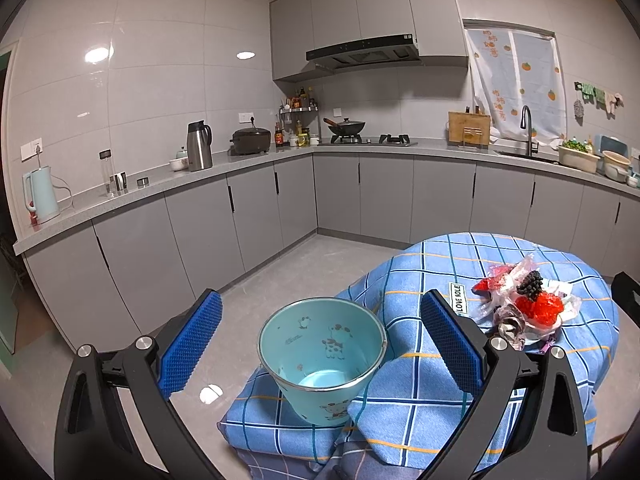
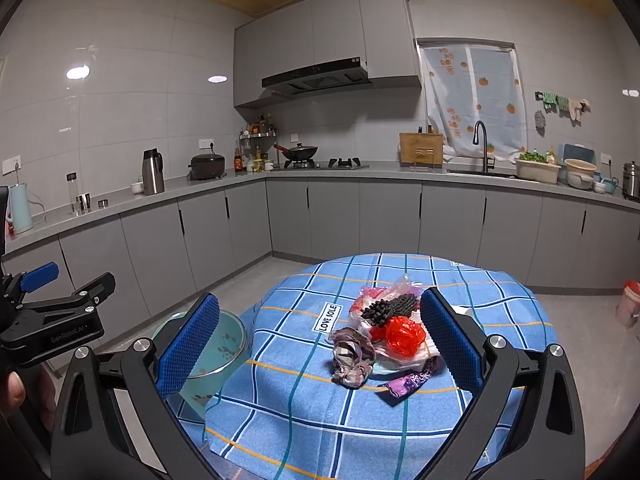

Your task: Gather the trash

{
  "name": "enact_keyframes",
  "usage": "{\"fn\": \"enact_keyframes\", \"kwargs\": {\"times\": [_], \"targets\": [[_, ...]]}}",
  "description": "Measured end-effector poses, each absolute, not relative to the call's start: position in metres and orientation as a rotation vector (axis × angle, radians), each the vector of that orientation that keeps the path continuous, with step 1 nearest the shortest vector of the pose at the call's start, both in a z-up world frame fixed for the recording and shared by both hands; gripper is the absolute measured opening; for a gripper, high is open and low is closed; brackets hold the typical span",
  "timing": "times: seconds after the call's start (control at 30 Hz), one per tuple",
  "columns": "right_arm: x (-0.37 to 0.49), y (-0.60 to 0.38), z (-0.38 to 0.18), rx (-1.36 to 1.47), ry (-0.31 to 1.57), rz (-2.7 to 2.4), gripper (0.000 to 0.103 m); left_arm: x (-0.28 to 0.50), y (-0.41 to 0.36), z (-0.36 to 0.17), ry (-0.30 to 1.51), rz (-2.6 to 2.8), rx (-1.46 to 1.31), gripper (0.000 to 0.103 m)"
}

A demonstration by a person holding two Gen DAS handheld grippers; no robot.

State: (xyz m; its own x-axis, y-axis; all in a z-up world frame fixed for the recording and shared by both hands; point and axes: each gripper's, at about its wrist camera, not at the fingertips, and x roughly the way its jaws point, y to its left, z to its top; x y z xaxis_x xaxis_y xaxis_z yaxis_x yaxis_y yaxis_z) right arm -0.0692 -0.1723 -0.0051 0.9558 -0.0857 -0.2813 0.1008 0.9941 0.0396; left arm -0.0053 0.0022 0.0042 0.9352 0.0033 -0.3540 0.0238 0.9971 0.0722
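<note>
While trash pile (image 2: 386, 330) rests on checked tablecloth (image 2: 304, 396), grey kitchen cabinets (image 2: 384, 220) behind.

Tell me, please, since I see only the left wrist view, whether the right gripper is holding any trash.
Observer: No, the right gripper is open and empty; the trash pile lies ahead, between its fingers.
Operator: Does anything lie at the pile's near edge?
Observer: Yes, a purple wrapper lies on the tablecloth there.
Operator: Is there another container besides the teal bucket?
Observer: A reddish bucket stands on the floor at far right.
</note>
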Motion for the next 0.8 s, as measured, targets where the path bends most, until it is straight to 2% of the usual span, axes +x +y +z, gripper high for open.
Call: {"fn": "enact_keyframes", "kwargs": {"times": [0.8], "targets": [[-0.0705,-0.1745,-0.0026,0.058,0.278,-0.094,0.099,-0.0067,0.0056,0.0075,0.357,-0.014,0.077,0.098]]}}
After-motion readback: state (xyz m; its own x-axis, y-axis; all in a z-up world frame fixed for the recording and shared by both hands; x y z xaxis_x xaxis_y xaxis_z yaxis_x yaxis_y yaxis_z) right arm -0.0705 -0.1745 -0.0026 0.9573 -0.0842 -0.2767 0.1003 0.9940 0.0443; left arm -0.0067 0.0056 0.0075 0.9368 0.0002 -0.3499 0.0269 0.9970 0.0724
